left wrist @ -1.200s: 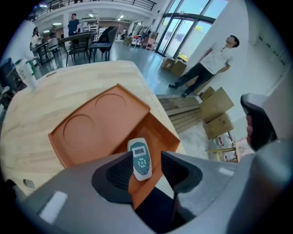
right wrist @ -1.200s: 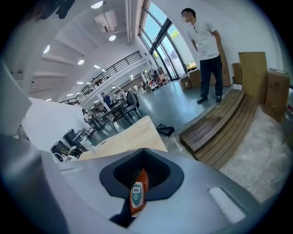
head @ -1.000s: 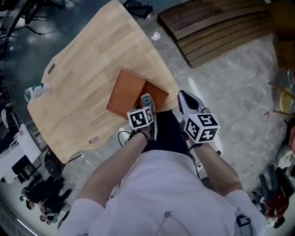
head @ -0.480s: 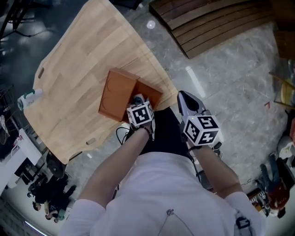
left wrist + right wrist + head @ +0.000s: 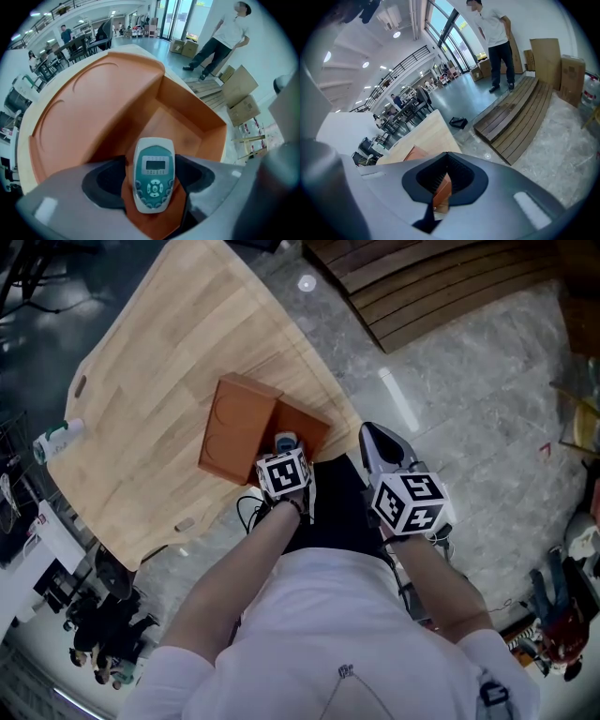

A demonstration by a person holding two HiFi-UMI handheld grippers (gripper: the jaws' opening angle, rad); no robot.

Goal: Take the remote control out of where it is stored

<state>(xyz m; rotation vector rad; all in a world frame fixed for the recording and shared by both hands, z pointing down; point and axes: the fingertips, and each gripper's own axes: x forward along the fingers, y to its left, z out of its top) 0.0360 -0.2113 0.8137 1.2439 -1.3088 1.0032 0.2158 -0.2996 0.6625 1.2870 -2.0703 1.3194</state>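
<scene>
Grips the remote control [image 5: 153, 164] in the left gripper [image 5: 153, 190], jaws pressed against its two long sides, with the small display and teal buttons facing up. Holds it at the near end of the open compartment of an orange-brown box [image 5: 192, 126], right by the box's near wall. Hard to say from either view whether the remote's underside touches the box floor, though it is probably clear of it.

Seen over the far part of the box: a sliding lid [image 5: 89, 108], pushed back, with one shallow curved groove in its top. Lies, box and lid together, on the wooden table [image 5: 159, 362] at the near edge, toward that edge's right corner, with the long sides slanted against the table's edges.

Carries the right gripper [image 5: 372, 435] off the table, just beyond that same corner, above the grey stone floor [image 5: 469, 409] and near the box without touching it. Shows, in its own view, jaws drawn almost together with only a thin slit between the ribbed pads and nothing caught there. Through the slit, just a sliver of the box.

Beside the table's left edge, a white bottle [image 5: 56, 439] on its side. Beyond the far right corner, a slatted wooden pallet [image 5: 441, 287] flat on the floor, with a person [image 5: 497, 37] standing past it.
</scene>
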